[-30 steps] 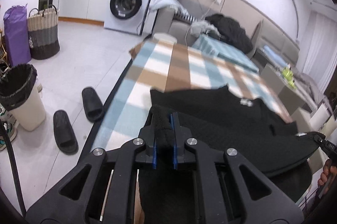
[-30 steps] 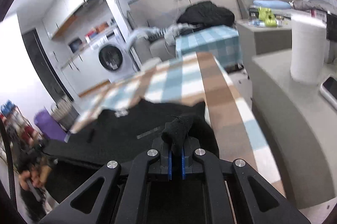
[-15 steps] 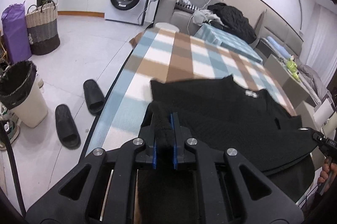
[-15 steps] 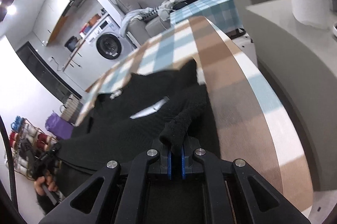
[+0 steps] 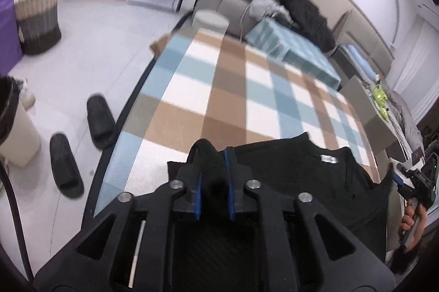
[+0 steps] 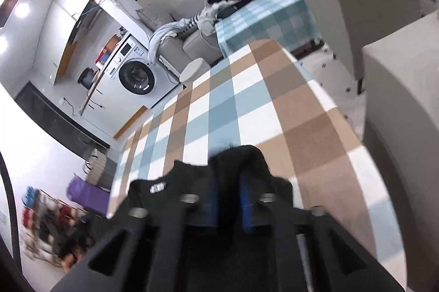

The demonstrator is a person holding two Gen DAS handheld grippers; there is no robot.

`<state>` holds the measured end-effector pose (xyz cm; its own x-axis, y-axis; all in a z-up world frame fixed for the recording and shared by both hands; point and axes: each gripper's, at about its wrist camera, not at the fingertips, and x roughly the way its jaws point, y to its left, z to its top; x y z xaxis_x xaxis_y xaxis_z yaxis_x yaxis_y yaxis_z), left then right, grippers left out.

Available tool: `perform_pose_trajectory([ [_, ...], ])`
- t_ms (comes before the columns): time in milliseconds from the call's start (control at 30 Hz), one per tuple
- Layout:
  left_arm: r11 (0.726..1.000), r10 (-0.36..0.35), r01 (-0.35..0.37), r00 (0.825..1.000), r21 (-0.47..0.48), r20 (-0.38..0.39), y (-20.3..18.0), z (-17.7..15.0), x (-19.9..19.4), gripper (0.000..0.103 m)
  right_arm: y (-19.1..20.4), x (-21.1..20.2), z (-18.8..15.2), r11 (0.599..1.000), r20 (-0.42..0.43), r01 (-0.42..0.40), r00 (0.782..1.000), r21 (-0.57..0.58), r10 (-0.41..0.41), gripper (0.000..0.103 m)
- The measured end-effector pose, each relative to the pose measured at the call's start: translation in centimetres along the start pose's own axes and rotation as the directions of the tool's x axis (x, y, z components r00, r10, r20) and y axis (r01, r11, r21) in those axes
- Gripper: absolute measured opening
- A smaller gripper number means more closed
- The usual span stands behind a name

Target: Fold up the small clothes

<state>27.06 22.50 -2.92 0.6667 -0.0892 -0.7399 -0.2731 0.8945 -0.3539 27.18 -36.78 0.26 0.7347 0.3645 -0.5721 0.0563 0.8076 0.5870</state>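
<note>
a: your left gripper (image 5: pixel 213 179) has just been easing apart, and a bunched edge of the black garment (image 5: pixel 296 176) sits between the blue pads (image 5: pixel 198 193). there's a gap showing on either side of the cloth, so i'd call it let go.

b: and your right gripper (image 6: pixel 228 205) has just been opening too. its pads stand well apart, with a dark hump of the same garment lying between them, loose. the picture is blurred there, mind.

a: the garment itself lies on the near end of the checked tabletop (image 5: pixel 236 89), its white neck label (image 5: pixel 328 159) facing up, and its near part hangs over the edge towards you.

b: from the left view you can see your right hand (image 5: pixel 411 220) at the far right edge, wrapped round the other gripper's handle. down on the floor, two black slippers (image 5: pixel 100 122) lie beside the table.
</note>
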Motion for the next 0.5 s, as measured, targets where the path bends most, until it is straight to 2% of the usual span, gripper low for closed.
perform_pose_trajectory([
  [33,1.0,0.008,-0.008,1.0,-0.008,-0.011,0.4,0.2,0.5,0.022,-0.2,0.0,0.3,1.0,0.015,0.01,1.0,0.003,-0.01,0.054],
  [100,0.999,0.036,-0.036,0.999,-0.008,0.01,1.1,0.1,0.7,0.057,-0.3,-0.1,0.8,0.999,0.02,0.048,0.999,-0.026,-0.047,0.054],
  [167,0.998,0.056,-0.056,0.997,-0.007,0.054,1.9,-0.2,0.3,0.069,-0.4,-0.2,0.8,0.993,0.021,0.1,0.995,-0.064,-0.099,0.054],
  [267,0.998,0.055,-0.056,0.997,0.029,0.049,2.3,-0.7,0.7,0.07,-0.1,0.3,-0.1,0.972,0.001,0.172,0.985,-0.161,-0.174,0.054],
  [333,0.996,0.073,-0.075,0.997,0.052,0.033,2.2,-1.0,1.3,0.07,-0.1,0.8,-0.8,0.961,-0.013,0.186,0.981,-0.206,-0.193,0.054],
  [500,0.99,0.088,-0.092,0.995,0.106,0.035,0.9,-1.9,1.6,0.07,-0.7,2.2,-2.0,0.956,-0.048,0.212,0.973,-0.205,-0.226,0.054],
])
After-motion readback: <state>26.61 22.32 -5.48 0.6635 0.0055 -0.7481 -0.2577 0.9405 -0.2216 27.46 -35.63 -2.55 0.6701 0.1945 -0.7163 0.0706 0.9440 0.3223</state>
